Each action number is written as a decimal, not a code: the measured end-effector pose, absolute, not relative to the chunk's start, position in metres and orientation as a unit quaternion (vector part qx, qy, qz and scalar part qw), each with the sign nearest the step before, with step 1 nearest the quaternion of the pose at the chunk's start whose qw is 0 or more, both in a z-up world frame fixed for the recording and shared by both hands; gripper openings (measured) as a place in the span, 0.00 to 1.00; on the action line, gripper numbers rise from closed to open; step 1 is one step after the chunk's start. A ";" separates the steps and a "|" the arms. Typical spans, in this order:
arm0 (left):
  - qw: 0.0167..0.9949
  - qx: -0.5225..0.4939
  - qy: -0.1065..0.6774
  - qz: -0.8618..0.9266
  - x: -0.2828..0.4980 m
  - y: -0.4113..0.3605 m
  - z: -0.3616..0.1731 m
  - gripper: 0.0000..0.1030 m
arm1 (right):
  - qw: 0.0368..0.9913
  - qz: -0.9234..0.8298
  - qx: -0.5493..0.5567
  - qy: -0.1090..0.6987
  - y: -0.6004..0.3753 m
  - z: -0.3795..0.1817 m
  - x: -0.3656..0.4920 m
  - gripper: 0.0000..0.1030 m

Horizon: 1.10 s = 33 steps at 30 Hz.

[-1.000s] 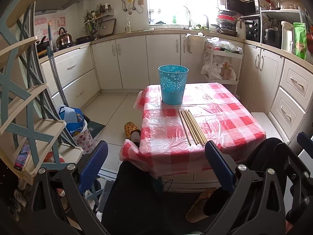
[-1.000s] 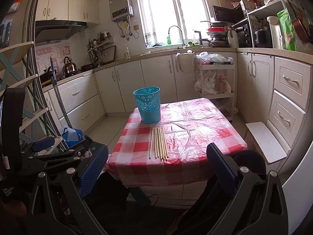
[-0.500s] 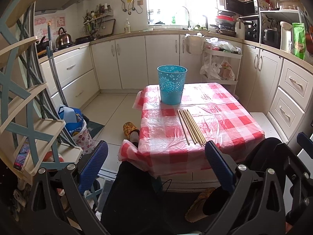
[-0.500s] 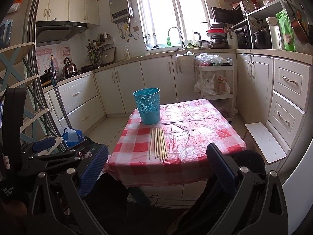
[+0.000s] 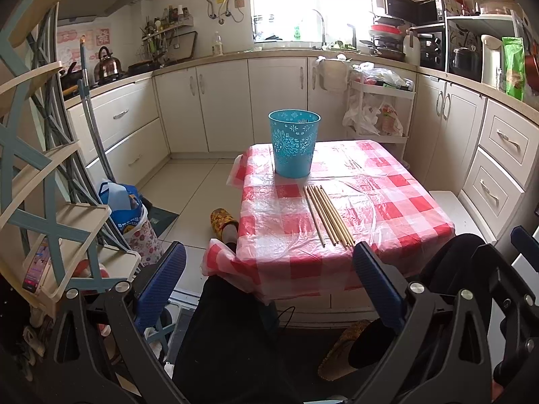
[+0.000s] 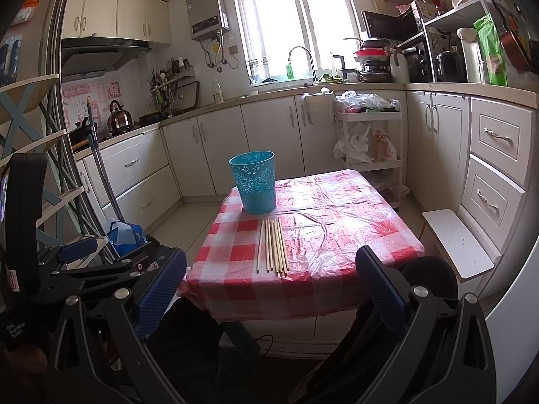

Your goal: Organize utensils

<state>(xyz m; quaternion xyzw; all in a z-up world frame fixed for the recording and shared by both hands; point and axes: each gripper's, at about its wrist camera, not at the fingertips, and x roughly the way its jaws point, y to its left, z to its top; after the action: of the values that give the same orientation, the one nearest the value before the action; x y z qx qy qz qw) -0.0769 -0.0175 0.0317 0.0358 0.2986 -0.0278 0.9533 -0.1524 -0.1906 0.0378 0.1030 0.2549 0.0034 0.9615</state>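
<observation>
Chopsticks (image 6: 273, 246) lie ahead of both tools on surface (image 6: 353, 235), long axis pointing straight away toward bin (image 6: 253, 182); right tool (image 6: 269, 286) more squarely lined up, left tool (image 5: 269, 282) offset; both spread wide, holding nothing

A: What differs from one second ago?
B: In the left wrist view, the surface (image 5: 397, 202), teal bin (image 5: 293, 148) and chopsticks (image 5: 328, 213) sit slightly higher and further left; the left tool (image 5: 269, 281) has tilted slightly.
A: And the right wrist view?
B: A barely perceptible drift.
</observation>
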 end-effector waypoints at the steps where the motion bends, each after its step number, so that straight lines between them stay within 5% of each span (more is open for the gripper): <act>1: 0.953 0.035 0.299 -0.028 -0.077 -0.018 0.031 0.93 | 0.961 0.003 0.103 0.255 -0.191 0.038 -0.153 0.94; 33: 0.953 0.036 0.299 -0.028 -0.077 -0.020 0.031 0.93 | 0.963 0.004 0.100 0.250 -0.189 0.038 -0.155 0.94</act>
<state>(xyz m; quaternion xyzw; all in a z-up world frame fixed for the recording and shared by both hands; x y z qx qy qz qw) -0.0769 -0.0197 0.0309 0.0364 0.2992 -0.0276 0.9531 -0.1551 -0.1885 0.0383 0.1003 0.2499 0.0035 0.9631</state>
